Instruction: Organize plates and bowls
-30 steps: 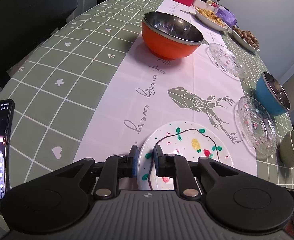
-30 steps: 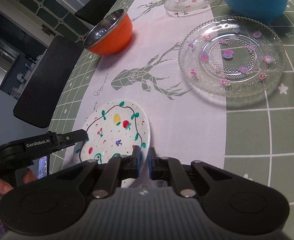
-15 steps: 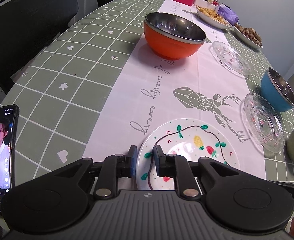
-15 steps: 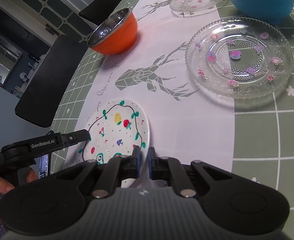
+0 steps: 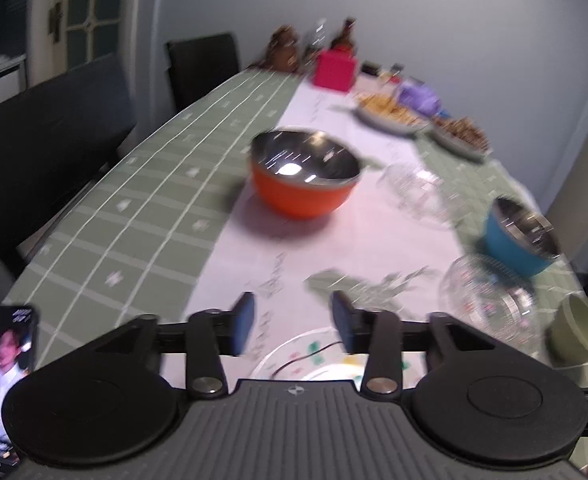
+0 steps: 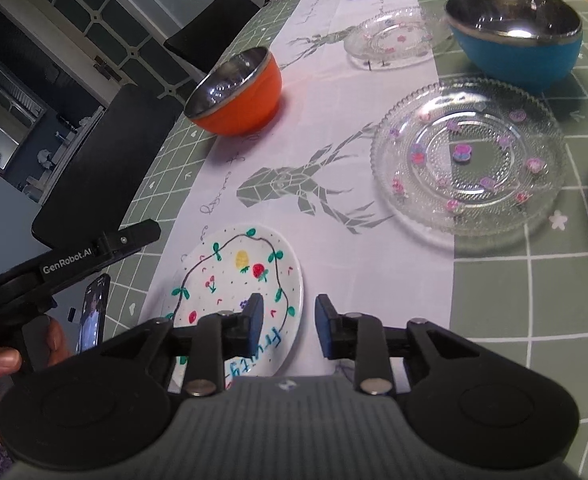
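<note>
Jaws of left gripper point(image 5: 292, 322) and right gripper point(image 6: 288, 326) are opening, empty, over the white painted fruit plate point(image 6: 238, 276) at six o'clock.

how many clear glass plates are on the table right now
2. One glass plate sits near the right edge, just in front of the blue bowl; the other glass plate lies farther back, left of that bowl. More could be out of view.

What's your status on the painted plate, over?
Both hand-held grippers opening, left and right, nothing gripped. Painted plate flat on the runner, released. Nothing blocking it.
</note>
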The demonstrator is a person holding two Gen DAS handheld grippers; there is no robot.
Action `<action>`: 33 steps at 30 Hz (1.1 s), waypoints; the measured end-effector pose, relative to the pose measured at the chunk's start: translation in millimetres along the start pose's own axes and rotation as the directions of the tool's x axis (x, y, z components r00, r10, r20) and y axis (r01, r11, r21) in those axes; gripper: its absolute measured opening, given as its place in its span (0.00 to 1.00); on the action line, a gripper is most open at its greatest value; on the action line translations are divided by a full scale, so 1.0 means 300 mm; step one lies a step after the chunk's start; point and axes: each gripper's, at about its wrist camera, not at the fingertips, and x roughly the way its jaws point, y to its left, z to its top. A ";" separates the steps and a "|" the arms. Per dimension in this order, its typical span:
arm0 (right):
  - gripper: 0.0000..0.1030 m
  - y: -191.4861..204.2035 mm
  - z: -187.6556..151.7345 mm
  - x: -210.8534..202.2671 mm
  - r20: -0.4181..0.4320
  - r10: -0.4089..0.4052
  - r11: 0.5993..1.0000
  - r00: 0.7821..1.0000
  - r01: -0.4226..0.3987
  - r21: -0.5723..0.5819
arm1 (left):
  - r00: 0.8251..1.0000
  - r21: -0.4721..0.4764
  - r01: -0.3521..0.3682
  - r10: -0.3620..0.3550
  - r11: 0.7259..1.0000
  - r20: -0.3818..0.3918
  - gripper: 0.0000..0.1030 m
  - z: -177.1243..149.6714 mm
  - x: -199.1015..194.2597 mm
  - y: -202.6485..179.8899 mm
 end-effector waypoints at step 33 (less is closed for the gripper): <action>0.38 -0.386 0.045 -0.129 0.174 -0.290 0.865 0.941 0.180 0.468 | 0.963 -0.150 0.213 -0.233 0.965 -0.132 0.69 0.010 0.387 -0.253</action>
